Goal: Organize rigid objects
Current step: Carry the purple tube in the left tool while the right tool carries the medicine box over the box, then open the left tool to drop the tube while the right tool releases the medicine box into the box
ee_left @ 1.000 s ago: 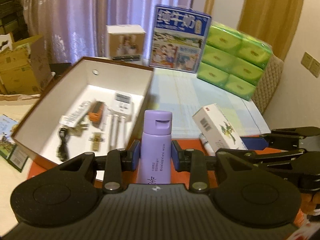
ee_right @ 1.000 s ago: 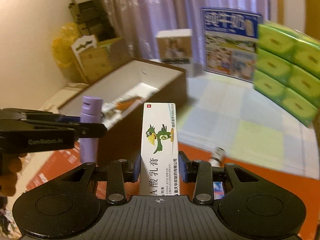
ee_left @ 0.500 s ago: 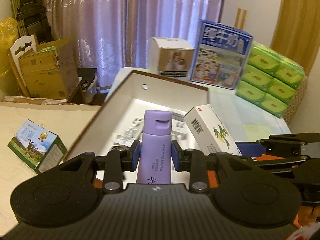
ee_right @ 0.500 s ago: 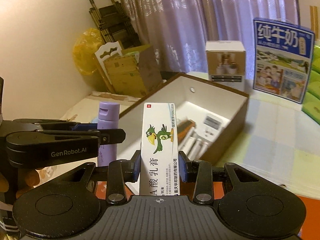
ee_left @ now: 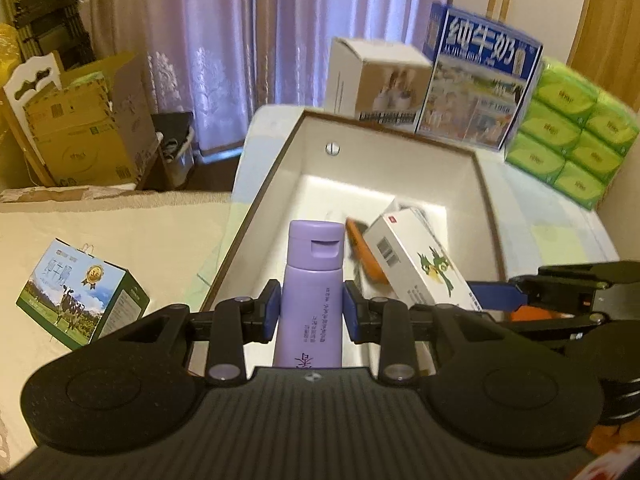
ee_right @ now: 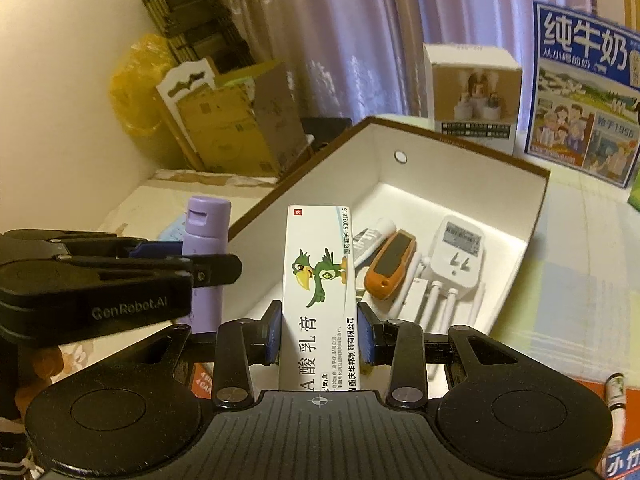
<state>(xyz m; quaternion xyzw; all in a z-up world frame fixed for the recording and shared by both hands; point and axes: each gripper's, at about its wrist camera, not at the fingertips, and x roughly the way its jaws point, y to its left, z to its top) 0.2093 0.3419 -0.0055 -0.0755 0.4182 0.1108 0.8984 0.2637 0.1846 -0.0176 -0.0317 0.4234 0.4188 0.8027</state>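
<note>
My left gripper is shut on an upright purple bottle, held over the near end of the open white box with a brown rim. My right gripper is shut on a white ointment carton with a green bird, held over the same box. The carton also shows in the left wrist view, the bottle in the right wrist view. Inside the box lie an orange device, a white plug unit and a tube.
Behind the box stand a white carton, a blue milk carton and green tissue packs. A small green milk box lies on the left. Cardboard boxes stand by the curtain. A marker lies at the right.
Both grippers have moved left and forward with their loads, from beside the box's near corner to over its near end. The box now fills the middle of both views.
</note>
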